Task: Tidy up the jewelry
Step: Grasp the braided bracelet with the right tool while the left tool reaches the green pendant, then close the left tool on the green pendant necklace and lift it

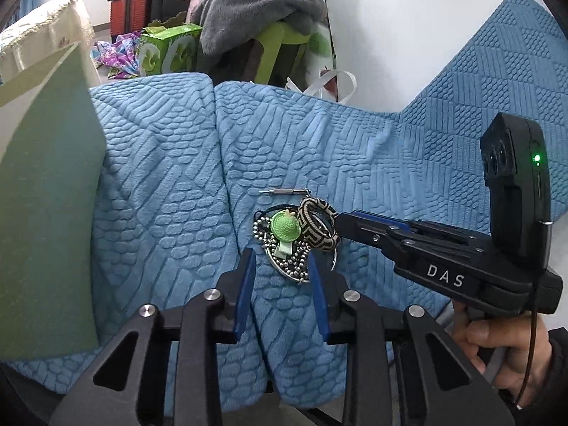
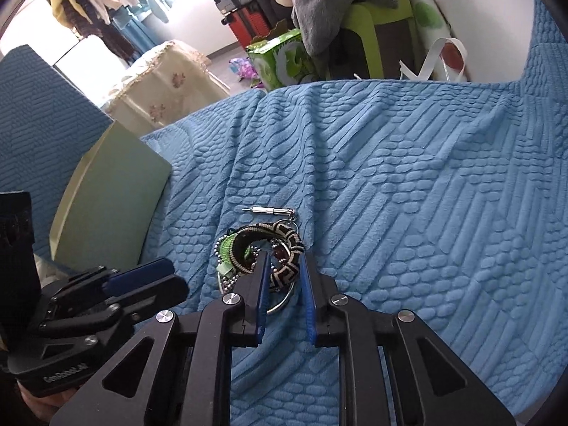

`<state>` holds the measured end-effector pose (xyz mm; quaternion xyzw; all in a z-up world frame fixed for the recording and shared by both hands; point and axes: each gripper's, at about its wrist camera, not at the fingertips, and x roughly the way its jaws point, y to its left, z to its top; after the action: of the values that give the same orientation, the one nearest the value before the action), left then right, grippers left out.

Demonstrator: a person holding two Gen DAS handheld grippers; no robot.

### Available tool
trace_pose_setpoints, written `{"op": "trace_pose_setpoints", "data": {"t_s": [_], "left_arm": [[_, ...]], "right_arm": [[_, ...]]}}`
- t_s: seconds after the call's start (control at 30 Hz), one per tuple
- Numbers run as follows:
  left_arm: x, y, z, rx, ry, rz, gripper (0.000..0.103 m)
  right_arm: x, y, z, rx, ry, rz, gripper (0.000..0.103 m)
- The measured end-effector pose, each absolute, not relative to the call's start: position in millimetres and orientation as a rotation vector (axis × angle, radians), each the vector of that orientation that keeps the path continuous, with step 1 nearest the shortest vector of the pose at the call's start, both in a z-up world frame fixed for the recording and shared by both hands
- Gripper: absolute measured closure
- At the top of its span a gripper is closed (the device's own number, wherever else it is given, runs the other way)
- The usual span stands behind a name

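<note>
The jewelry lies in a small heap on a blue textured blanket [image 1: 170, 184]. A woven black-and-cream bracelet [image 2: 284, 248] lies on top, touching a green crocheted charm [image 1: 285, 226], a silver ball chain [image 1: 296, 259] and a large metal ring [image 2: 282, 303]. A small silver screwdriver-like pendant [image 2: 271, 210] lies just beyond the bracelet. The right tool [image 2: 284, 266] straddles the near arc of the bracelet with narrow jaws; whether the pads press it I cannot tell. The left tool [image 1: 280, 266] stands partly open at the near edge of the heap, the ball chain between its blue pads, nothing gripped. A pale green board [image 2: 117, 206] leans well left of the bracelet.
</note>
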<state>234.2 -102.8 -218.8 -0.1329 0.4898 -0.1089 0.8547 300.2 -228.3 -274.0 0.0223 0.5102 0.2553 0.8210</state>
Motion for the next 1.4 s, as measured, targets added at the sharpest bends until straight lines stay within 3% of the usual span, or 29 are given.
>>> {"op": "trace_pose_setpoints", "data": {"t_s": [0.2, 0.33, 0.97, 1.27, 1.4], "left_arm": [[239, -107, -227, -0.262, 1.051, -0.223, 0.073], [243, -107, -230, -0.260, 1.057, -0.214, 0.073], [265, -132, -230, -0.131, 1.045, -0.193, 0.073], [273, -137, -237, -0.089, 1.064, -0.179, 0.073], [274, -139, -236, -0.081, 1.057, -0.181, 0.079]], "right_arm": [[304, -221, -285, -0.012, 1.113, 0.533, 0.088], [300, -221, -282, -0.029, 1.090, 0.531, 0.095], [311, -248, -273, 0.051, 1.059, 0.426, 0.095], [304, -240, -276, -0.063, 1.037, 0.360, 0.095], [302, -237, -278, -0.090, 1.029, 0.353, 0.095]]}}
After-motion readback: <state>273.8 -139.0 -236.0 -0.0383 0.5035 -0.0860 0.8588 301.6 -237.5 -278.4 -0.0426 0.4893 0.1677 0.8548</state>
